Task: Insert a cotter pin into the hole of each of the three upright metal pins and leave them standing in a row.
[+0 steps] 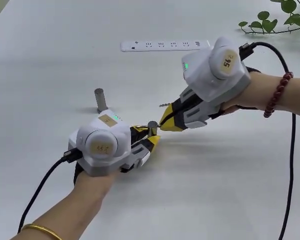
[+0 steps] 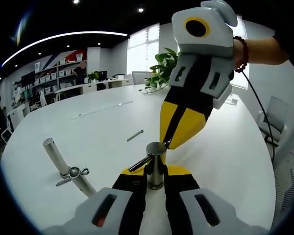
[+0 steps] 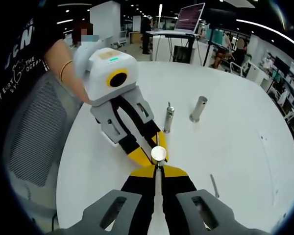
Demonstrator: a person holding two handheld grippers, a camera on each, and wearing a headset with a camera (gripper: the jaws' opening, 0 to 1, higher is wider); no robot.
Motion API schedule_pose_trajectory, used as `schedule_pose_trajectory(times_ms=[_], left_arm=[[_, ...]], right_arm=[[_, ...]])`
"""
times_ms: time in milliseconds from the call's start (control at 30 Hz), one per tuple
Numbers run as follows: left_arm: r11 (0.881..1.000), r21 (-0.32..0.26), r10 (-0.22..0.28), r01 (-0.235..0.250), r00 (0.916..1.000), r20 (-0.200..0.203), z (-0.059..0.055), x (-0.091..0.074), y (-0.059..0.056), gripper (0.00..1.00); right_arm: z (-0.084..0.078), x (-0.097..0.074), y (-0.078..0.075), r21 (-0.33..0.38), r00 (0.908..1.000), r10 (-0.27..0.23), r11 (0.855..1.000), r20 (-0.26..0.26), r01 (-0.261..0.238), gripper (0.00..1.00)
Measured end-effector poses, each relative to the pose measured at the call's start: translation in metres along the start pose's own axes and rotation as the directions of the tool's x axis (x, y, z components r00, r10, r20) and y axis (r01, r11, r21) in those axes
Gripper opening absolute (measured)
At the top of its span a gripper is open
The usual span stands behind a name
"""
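Metal pin (image 2: 156, 164) upright in left hand-held gripper (image 2: 156, 177) (cotter pin (image 2: 138, 164) at hole)

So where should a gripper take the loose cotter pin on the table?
The cotter pin lies flat on the table, thin and long. Come from above, jaws across its width, probably near one end so the other is free to insert. Which end is the loop is too small to tell.
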State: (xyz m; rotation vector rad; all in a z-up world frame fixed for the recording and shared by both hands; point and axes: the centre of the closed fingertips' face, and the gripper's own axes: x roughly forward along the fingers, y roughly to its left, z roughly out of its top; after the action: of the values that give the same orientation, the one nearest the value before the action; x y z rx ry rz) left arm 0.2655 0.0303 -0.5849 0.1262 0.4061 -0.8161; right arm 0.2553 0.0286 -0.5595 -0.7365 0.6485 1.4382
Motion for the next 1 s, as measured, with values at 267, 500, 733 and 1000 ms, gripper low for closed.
schedule_pose_trajectory(times_ms=[267, 500, 733, 1000], left_arm=[[1.0, -0.003, 0.006, -0.006, 0.9999, -0.008, 0.0, -0.001, 0.001, 0.14], [1.0, -0.016, -0.005, 0.005, 1.0, -0.007, 0.002, -0.009, 0.001, 0.2], [0.999, -0.036, -0.018, 0.017, 0.9997, -0.016, 0.0, -0.024, -0.003, 0.3], [0.999, -0.048, -0.013, 0.013, 0.9999, -0.007, 0.001, -0.039, -0.001, 0.35]], right_arm=[[0.0, 0.001, 0.0, 0.022, 1.0, -0.007, 1.0, -0.002, 0.007, 0.04], [0.007, 0.001, 0.0, 0.069, 0.9994, -0.021, 0.997, 0.027, 0.019, 0.12], [0.014, 0.007, 0.001, 0.099, 0.9985, -0.026, 0.995, 0.049, 0.021, 0.17], [0.017, 0.013, 0.001, 0.112, 0.9983, -0.025, 0.994, 0.053, 0.018, 0.17]])
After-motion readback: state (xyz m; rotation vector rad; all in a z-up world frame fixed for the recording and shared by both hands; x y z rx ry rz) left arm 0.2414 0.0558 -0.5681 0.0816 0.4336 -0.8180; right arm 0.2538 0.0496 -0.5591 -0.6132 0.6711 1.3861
